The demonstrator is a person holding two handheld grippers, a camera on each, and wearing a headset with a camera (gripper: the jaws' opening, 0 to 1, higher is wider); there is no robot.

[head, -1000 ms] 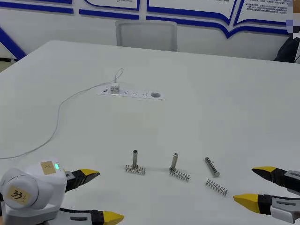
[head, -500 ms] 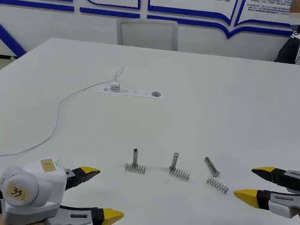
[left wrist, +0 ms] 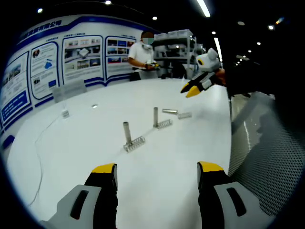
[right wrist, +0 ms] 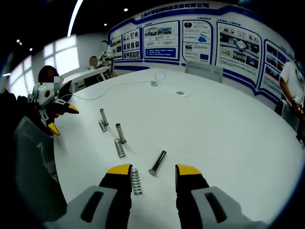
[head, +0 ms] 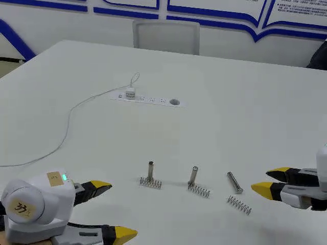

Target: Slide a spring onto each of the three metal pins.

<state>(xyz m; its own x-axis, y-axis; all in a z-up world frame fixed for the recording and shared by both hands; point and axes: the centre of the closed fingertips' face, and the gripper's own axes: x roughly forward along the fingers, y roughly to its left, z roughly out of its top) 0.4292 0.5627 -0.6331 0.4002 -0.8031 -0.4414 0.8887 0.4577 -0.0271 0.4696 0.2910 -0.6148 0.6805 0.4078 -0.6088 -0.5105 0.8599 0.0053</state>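
White desk [head: 265, 102] carries all the parts, in one row in front of me. The left pin [head: 150, 170] and the middle pin [head: 193, 174] stand upright (the middle one leans a little), and the right pin [head: 234, 182] lies flat. The left spring [head: 150, 182] and the middle spring [head: 198, 191] lie at the foot of their pins. The right spring [head: 238, 204] lies just beside its pin, apart from it. No spring is on a pin yet.

My left tool [head: 122, 210] is released, jaws wide and holding nothing, to the left of the row. My right tool [head: 260, 180] is also released, with a narrower gap, near the right pin. Farther away, a power strip [head: 148, 100] with a cable [head: 66, 127] lies on the desk.
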